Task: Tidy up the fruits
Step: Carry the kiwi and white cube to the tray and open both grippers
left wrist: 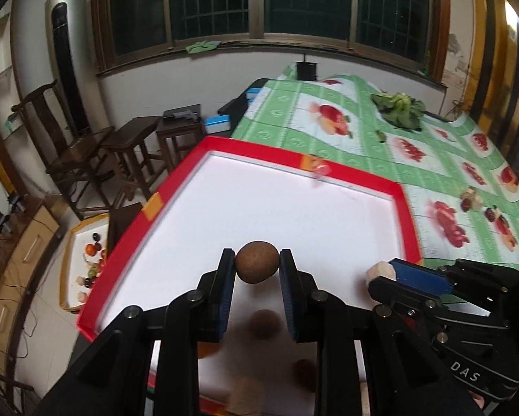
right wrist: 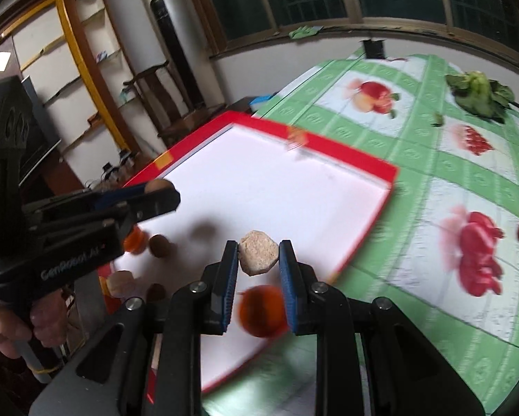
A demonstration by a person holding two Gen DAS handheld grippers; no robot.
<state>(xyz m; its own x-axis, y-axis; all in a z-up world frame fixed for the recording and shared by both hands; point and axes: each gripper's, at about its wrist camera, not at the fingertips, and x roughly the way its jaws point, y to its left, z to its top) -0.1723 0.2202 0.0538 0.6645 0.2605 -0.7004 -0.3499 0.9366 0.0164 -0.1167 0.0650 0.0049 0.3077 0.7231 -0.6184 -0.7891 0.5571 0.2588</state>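
Observation:
My left gripper is shut on a round brown fruit and holds it above the white floor of a red-rimmed tray. My right gripper is shut on a pale beige chunky fruit, also over the tray. From the left wrist view the right gripper shows at the right with its beige piece. In the right wrist view the left gripper shows at the left with the brown fruit. On the tray floor lie an orange fruit, a brown fruit and another orange one.
The tray rests on a green fruit-print tablecloth. Leafy greens lie at its far side, and a few small fruits at the right. Wooden stools and a second tray of fruits are on the floor at the left.

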